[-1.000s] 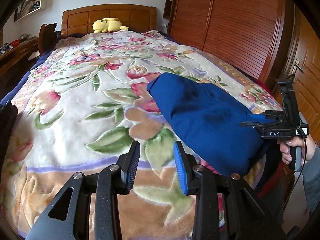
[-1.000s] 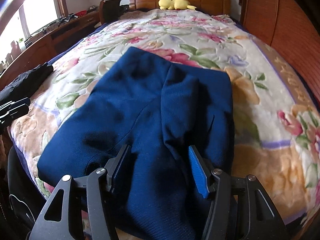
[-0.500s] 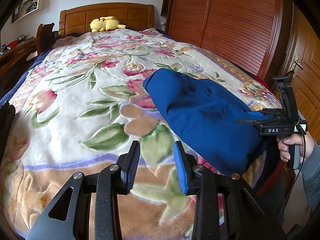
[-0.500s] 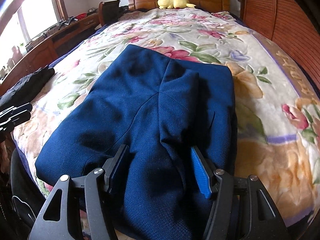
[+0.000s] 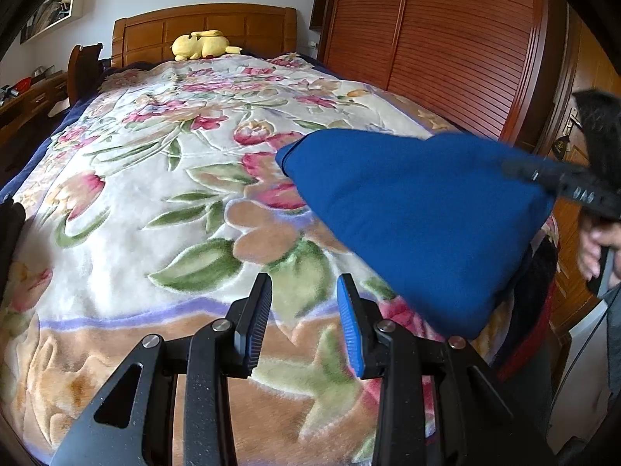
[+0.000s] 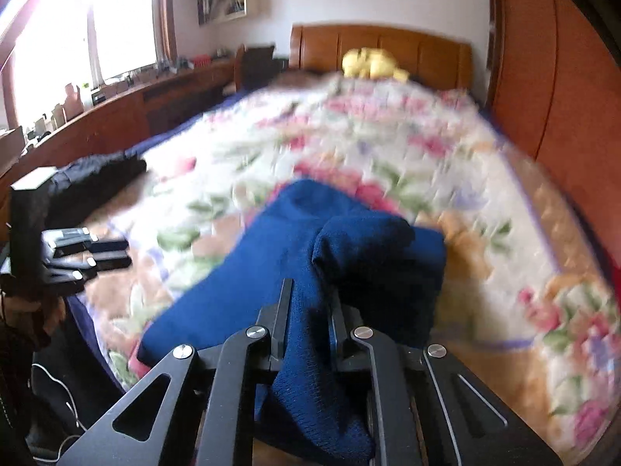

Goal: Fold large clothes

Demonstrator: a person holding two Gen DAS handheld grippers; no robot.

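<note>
As its near end rises off the bed's foot edge, the blue garment [image 6: 341,256] bunches into a ridge between the right gripper [image 6: 310,310], whose jaws have just been closing and now pinch a fold of the cloth. A second ago those jaws stood wide over fabric lying flat; now the near hem is lifted while the far end rests on the floral blanket [image 5: 155,178], toward the bed's right side. This looks like the start of a fold, the near end likely to be carried toward the headboard [image 5: 205,23]. To the left, the left gripper [image 5: 302,322] hangs part-open and empty above the blanket near the foot edge. At the headboard lies a yellow plush [image 5: 202,44]. Lettering on the right gripper's body is blurred here and cannot be read.
</note>
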